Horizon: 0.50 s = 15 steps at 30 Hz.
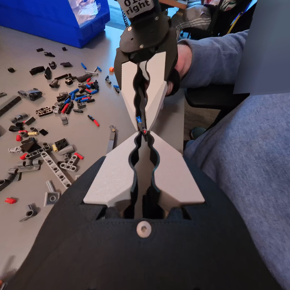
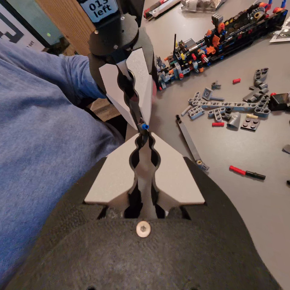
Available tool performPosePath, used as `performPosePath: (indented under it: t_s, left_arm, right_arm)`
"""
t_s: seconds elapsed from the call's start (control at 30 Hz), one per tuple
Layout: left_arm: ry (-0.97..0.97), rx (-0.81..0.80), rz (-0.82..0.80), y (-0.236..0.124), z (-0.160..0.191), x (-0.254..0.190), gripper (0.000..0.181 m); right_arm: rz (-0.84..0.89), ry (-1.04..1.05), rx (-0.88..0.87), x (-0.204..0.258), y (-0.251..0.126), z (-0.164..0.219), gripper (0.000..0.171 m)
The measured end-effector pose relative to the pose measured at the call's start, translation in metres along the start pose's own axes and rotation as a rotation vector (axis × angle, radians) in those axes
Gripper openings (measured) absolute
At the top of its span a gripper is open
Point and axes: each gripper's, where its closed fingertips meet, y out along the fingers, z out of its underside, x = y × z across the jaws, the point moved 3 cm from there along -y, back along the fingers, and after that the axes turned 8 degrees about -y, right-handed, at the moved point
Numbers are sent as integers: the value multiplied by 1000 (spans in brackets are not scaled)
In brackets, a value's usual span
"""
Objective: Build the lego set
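Observation:
My two grippers meet tip to tip in the air over the table edge. In the left wrist view my left gripper (image 1: pixel 144 133) is shut on the lower end of a thin black lego piece (image 1: pixel 145 136). That piece carries a blue pin (image 1: pixel 138 119) and a red pin (image 1: pixel 145 131). My right gripper (image 1: pixel 143 127) comes in from above, shut on the same small assembly. In the right wrist view my right gripper (image 2: pixel 144 135) grips the black piece (image 2: pixel 143 139), with the blue pin (image 2: pixel 145 126) at the tips of the left gripper (image 2: pixel 143 125).
Several loose lego parts (image 1: pixel 75 97) lie on the grey table (image 1: pixel 94 141) to the left, with a blue bin (image 1: pixel 55 20) behind. A partly built model (image 2: pixel 219 47), a long grey beam (image 2: pixel 227 104) and a dark grey bar (image 2: pixel 188 138) lie right. The person's blue sleeve (image 2: pixel 39 109) is close. Less than 4 cm separates the two grippers' tips.

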Motion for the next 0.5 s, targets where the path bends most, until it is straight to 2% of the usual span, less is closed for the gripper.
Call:
performPosePath:
  t_s: [0.17,0.37,0.5]
  left_arm:
    - [12,-30,8,-8,-4,1,5]
    - [1,-34,-10,-13,-3,3,5]
    - [52,58,-140,-21,3,11,19]
  right_arm:
    - [-32,5,-39,-1,0,-9,0]
    - [16,-56,-13,-2,3,-13,0]
    - [69,-66,9,-7,-4,-15,0]
